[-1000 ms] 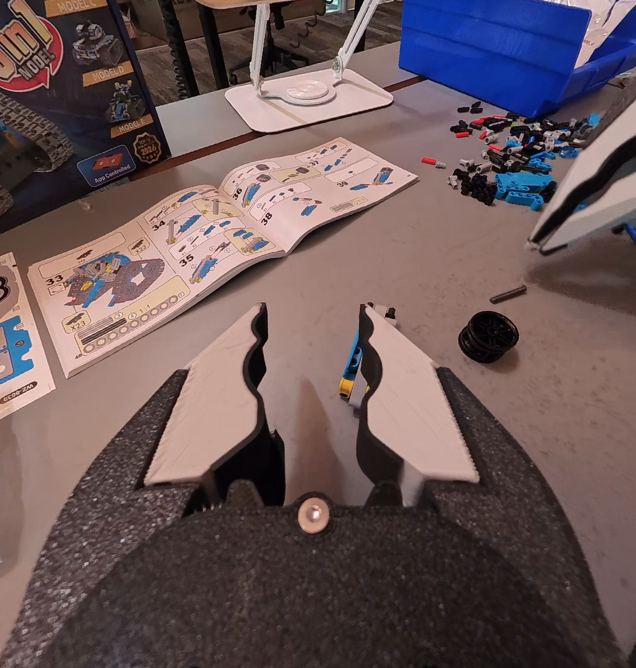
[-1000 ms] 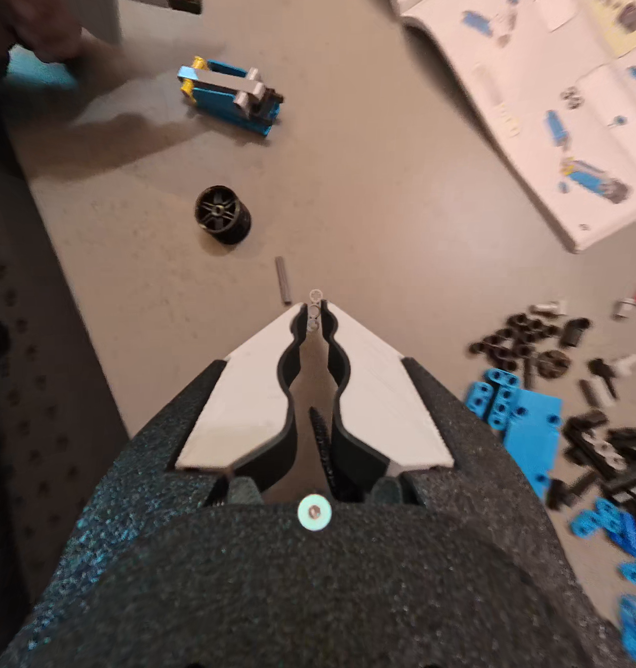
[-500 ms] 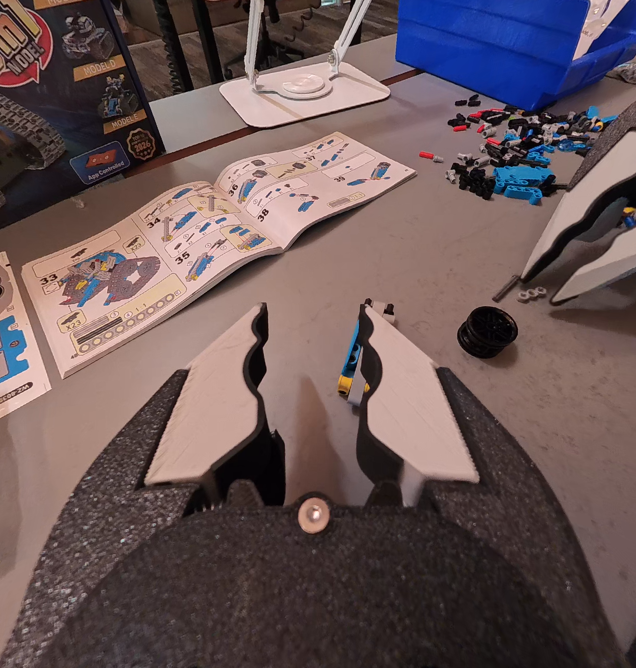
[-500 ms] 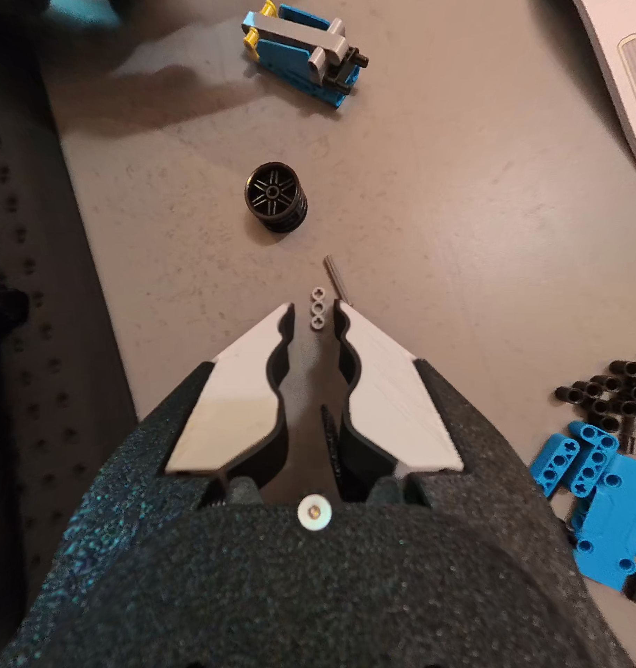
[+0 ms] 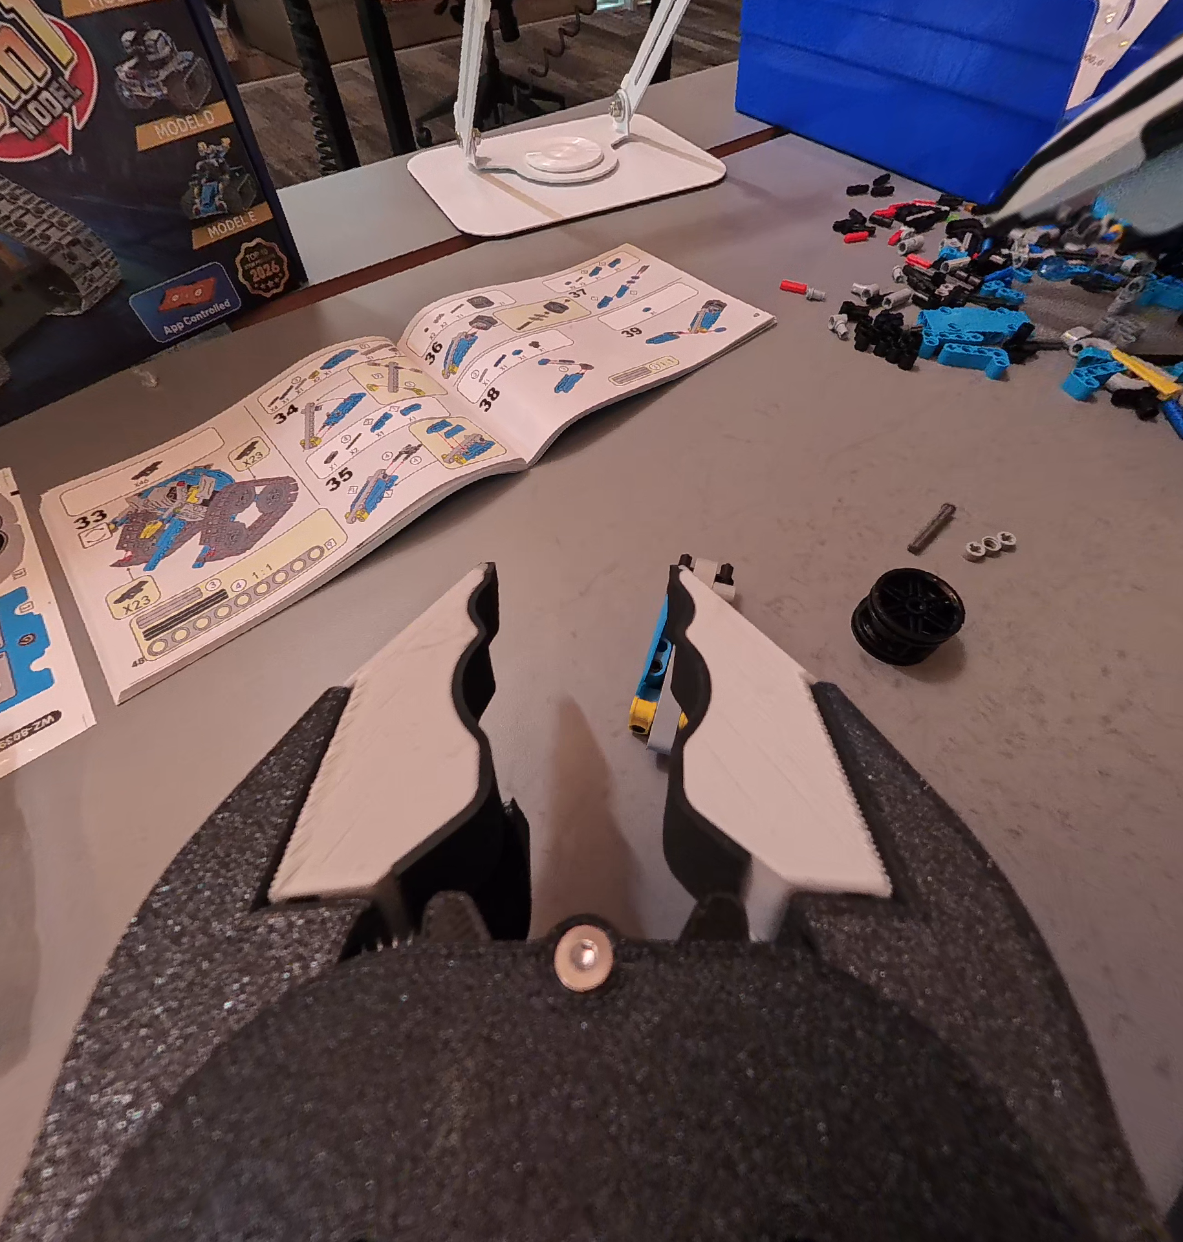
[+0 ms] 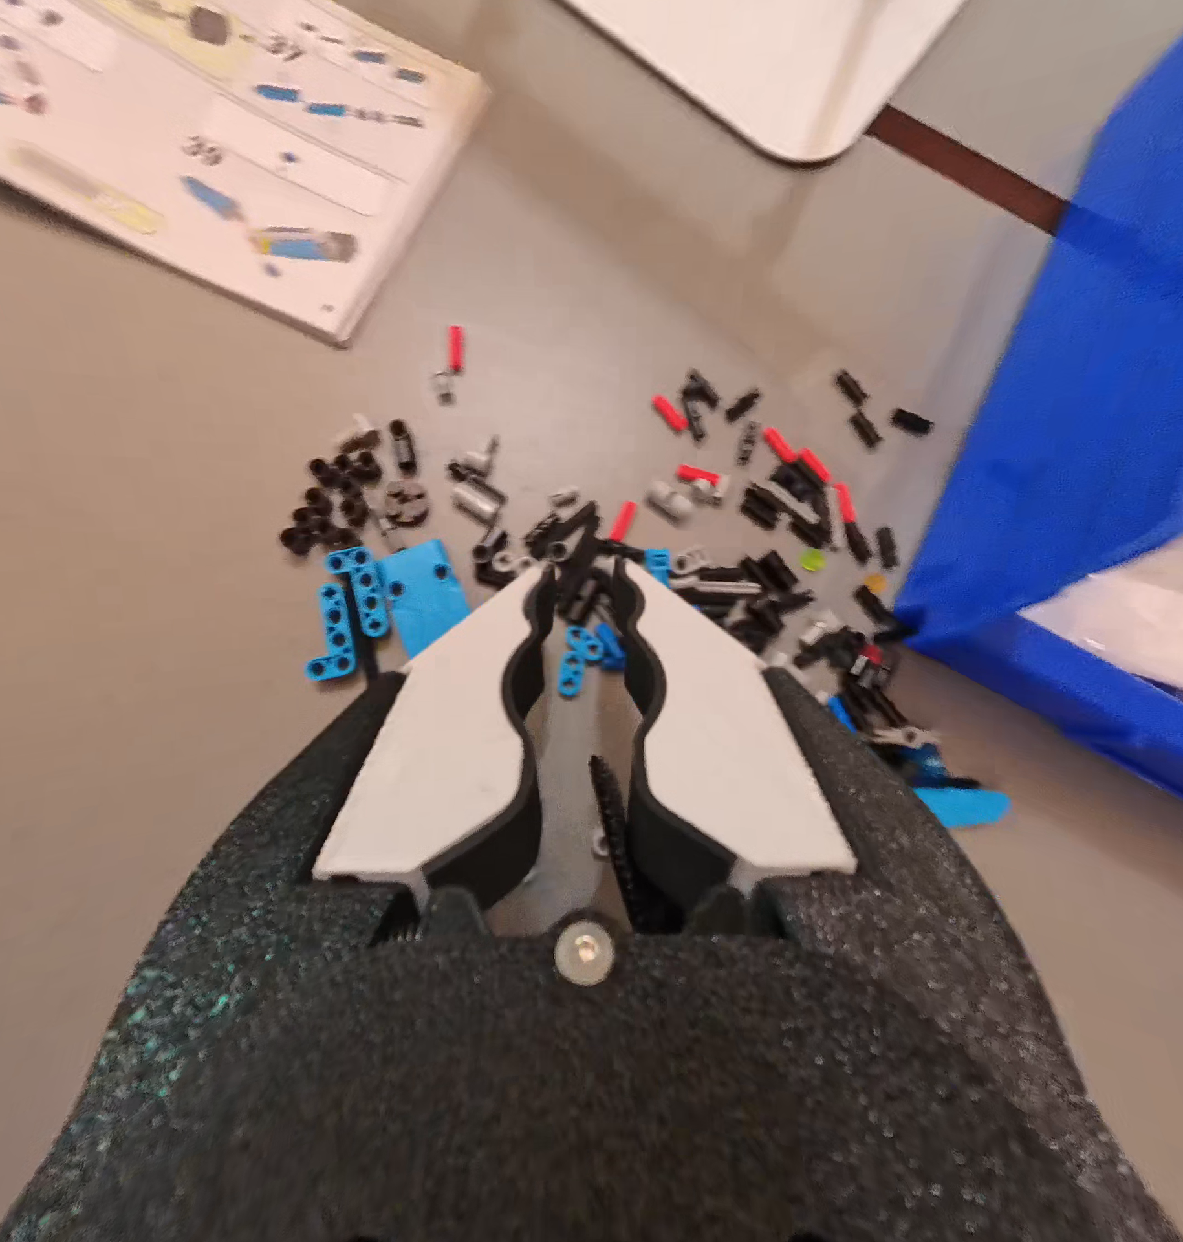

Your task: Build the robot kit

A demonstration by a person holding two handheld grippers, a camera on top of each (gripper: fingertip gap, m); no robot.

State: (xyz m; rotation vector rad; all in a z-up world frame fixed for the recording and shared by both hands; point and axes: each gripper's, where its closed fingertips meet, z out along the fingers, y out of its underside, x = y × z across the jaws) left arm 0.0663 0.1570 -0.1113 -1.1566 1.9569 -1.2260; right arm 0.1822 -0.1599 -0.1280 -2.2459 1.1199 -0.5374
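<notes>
Blue-and-grey brick sub-assembly with a yellow end pin (image 5: 657,662) sat on the grey tabletop (image 5: 810,457) at centre frame of the left wrist view, pressed up against the inner face of the left gripper (image 5: 580,581)'s right-side finger, mostly hidden behind it. Long axis ran roughly parallel to that finger, yellow end toward the camera, grey end poking out past the fingertip. Left gripper was spread wide and empty; whether the finger actually touched the piece was unclear.

Right of it, centre-right of frame: black spoked plastic wheel (image 5: 908,625) on its side, with a short dark grey axle rod (image 5: 934,529) and a small row of three grey bushings (image 5: 990,544) just beyond. Open instruction booklet (image 5: 400,443) lay left of centre.

Right gripper (image 6: 580,576) hung over the loose pile of black, red and blue small parts (image 6: 676,537) beside the blue plastic bin (image 6: 1099,430); fingers slightly parted, nothing pinched. View was motion-blurred. Left gripper was far nearer the sub-assembly.
</notes>
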